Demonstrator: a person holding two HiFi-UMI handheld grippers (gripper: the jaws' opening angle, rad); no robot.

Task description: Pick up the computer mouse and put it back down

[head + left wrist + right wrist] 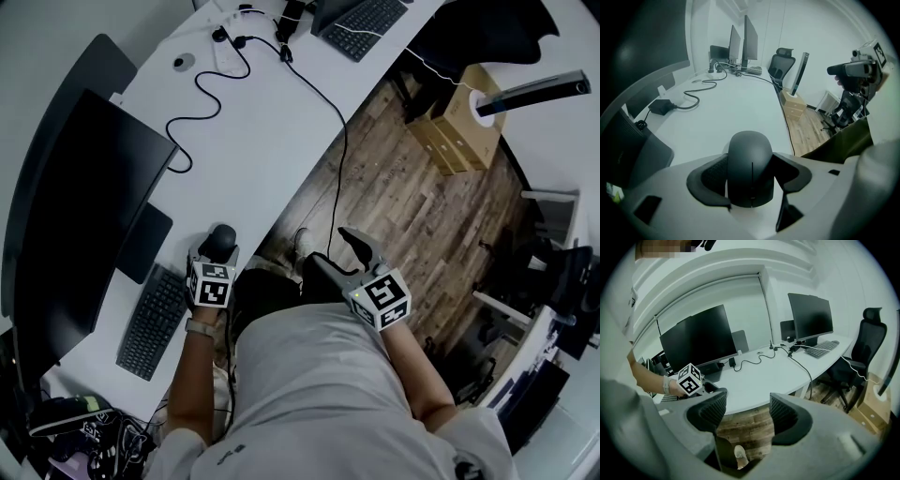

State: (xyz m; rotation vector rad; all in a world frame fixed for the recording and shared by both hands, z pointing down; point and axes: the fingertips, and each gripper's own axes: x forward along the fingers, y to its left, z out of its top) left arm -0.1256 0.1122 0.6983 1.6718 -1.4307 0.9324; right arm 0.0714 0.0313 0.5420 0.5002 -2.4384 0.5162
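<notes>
The left gripper clamps the computer mouse by its sides near the desk's front edge, seemingly for lifting, while the right gripper hangs open and empty beyond that edge.

Matt plastics on a smooth white table.
The mouse is smooth matt black plastic, nipped between the dark, finely ribbed pads of the left claw; that claw's body is pale grey matt plastic, and the right claw looks the same. Beside the table, the floor is brown grainy wood planks, and boxes on it look like cardboard. The shirt is grey cloth.
</notes>
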